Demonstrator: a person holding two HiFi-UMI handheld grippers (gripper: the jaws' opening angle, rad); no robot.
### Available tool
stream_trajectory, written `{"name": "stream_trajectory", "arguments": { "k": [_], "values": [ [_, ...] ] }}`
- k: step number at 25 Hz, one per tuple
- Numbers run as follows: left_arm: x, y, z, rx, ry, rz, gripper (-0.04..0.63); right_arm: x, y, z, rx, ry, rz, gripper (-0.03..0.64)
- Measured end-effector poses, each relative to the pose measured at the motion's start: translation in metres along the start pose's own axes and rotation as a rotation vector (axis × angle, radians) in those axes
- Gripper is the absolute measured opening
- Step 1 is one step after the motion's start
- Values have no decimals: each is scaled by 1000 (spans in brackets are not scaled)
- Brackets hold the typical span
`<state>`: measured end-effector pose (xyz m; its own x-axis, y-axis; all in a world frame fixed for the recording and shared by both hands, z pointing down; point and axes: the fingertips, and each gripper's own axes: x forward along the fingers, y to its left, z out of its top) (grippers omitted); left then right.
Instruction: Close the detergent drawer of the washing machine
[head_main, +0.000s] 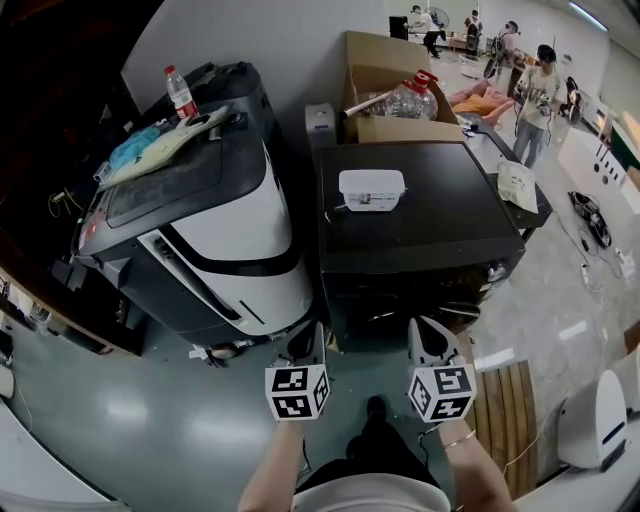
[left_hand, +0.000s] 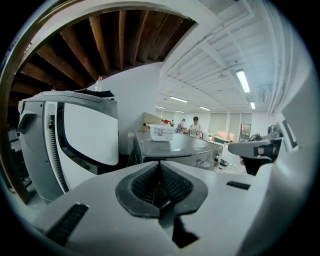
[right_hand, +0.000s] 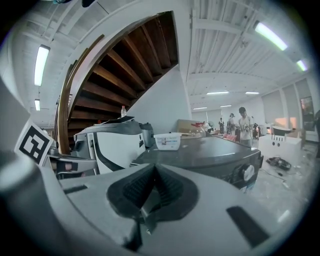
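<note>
The left gripper (head_main: 304, 343) and the right gripper (head_main: 428, 341) are hovering clenched on nothing just before the washing machine (head_main: 420, 232), probably because its detergent drawer (head_main: 352, 287), at the front upper-left corner, is seemingly sitting flush already.

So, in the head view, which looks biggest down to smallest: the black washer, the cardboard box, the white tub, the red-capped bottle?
1. black washer
2. cardboard box
3. white tub
4. bottle
The box and bottle stand farther from the camera, so they look smaller than they would up close; tub against bottle is the least sure.
</note>
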<state>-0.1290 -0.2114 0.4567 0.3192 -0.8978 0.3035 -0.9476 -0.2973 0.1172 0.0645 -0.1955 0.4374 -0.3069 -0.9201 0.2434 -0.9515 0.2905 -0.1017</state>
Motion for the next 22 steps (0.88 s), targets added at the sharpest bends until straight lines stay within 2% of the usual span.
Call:
{"name": "stream_trajectory", "arguments": {
  "k": [22],
  "values": [
    [-35, -1, 1, -6, -25, -19, 0, -32, 13, -5, -9, 12, -13, 2]
  ]
}}
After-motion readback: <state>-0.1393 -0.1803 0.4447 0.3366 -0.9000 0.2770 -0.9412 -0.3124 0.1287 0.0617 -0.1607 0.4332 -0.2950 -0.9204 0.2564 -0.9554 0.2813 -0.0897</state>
